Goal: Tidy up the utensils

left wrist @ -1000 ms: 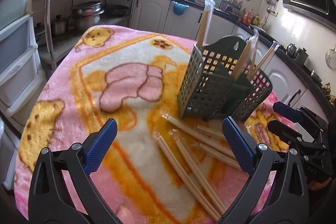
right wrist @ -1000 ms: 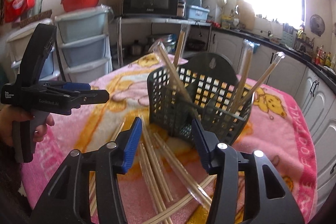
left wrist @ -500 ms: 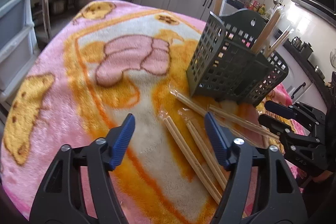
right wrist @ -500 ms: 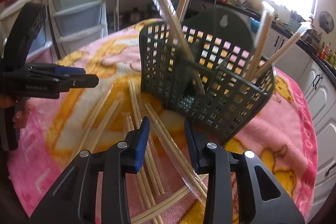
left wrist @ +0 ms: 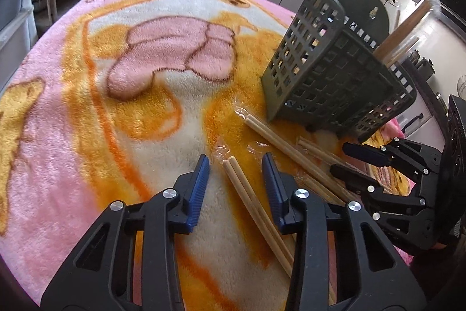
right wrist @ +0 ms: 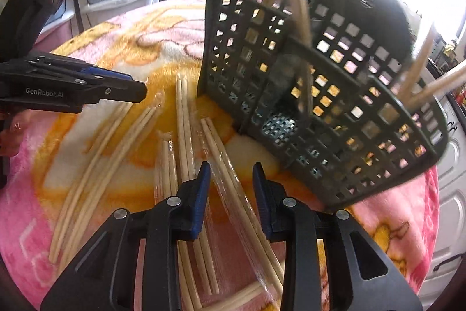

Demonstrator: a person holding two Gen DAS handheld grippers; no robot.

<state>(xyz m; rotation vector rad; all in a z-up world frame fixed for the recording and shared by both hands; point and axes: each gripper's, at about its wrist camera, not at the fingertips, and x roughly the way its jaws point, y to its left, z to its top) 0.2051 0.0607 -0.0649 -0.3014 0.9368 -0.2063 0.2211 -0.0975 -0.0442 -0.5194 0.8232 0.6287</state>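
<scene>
Left wrist view: the left gripper [left wrist: 235, 175] has dropped toward the bench, its jaws closing to straddle, not yet pinch, a wrapped chopstick pair [left wrist: 256, 212] lying in front of the green basket [left wrist: 329, 83]. The right gripper [right wrist: 230, 182], likewise lowered and narrowed, brackets another pair [right wrist: 233, 179] beside the basket. Both pickups appear imminent. Legible marking: "GenRobot.AI".

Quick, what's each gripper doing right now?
Left gripper: jaws open, just closing around a plastic-wrapped wooden chopstick pair, not gripping.
Right gripper: jaws open astride another wrapped pair.
</scene>
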